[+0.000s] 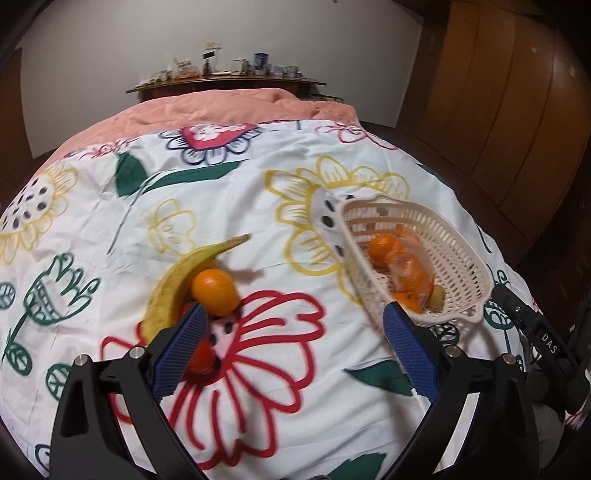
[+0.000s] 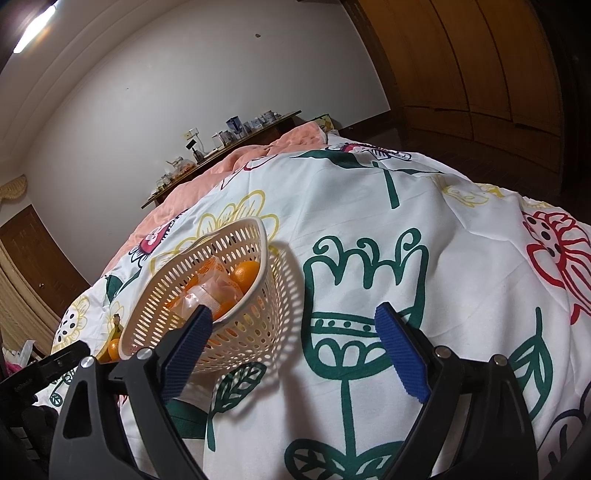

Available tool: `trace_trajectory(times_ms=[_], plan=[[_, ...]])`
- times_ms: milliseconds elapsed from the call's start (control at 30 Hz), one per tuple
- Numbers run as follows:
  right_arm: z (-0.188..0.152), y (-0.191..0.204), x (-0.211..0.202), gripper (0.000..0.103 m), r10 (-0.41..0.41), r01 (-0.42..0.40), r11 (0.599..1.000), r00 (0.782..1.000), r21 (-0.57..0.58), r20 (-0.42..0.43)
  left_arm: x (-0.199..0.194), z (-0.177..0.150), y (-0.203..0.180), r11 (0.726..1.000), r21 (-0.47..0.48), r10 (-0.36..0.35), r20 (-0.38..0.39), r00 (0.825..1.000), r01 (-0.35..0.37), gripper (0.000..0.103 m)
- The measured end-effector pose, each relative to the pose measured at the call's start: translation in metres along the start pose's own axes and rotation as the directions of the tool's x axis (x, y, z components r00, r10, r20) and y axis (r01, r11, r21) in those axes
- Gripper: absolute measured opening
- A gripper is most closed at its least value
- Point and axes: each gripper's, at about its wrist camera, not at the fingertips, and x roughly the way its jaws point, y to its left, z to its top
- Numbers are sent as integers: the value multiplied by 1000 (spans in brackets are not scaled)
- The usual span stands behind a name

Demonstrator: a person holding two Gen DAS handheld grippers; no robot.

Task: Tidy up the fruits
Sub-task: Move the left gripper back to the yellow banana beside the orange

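Both jaws spread, pinching nothing; left gripper [image 1: 291, 325] near loose orange [image 1: 215, 291] and banana [image 1: 177, 284] on bed [image 1: 258, 206]; basket [image 1: 465, 266] tilted beside right gripper [image 2: 293, 330]; risk: orange rolling off soft quilt if nudged.

I see a bed covered by a white sheet [image 1: 280, 206] printed with big outlined flowers in red, yellow, green and navy. Beyond the sheet lies a rumpled pink blanket [image 1: 229, 110], bunched up toward the head of the bed. Behind that runs a dark wooden shelf [image 1: 225, 82] against a plain white wall [image 1: 147, 44], crowded with small jars, cups and boxes too small for me to name. Brown wooden wardrobe panels [image 1: 498, 110] fill the right side. From the right wrist camera I also catch a brown door [image 2: 40, 258] at far left and a ceiling light [image 2: 37, 22] glaring overhead.
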Motion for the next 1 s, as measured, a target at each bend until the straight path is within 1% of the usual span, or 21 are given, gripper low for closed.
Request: trace_trajectory(times_ms=[200,333,500,733,1000], plan=[[0,0,0,89,9,-9,1000,1000,0,-2,-9,-6,33,997,-63,39,4,999,-38,97],[0,2,0,89,8,-8,1000,1000,-6,-3,-12,-10,51,993,-89,73,5,997,-73,97],[0,4,1,89,4,-5,1000,1000,-13,-8,-14,-13,68,988,-119,96,0,995,-95,97],[0,4,1,89,4,-4,1000,1000,-15,-9,-14,-13,84,984,-128,129,-3,992,-128,97],[0,4,2,89,3,-3,1000,1000,-15,-9,-12,-6,105,975,-140,174,0,985,-173,97]])
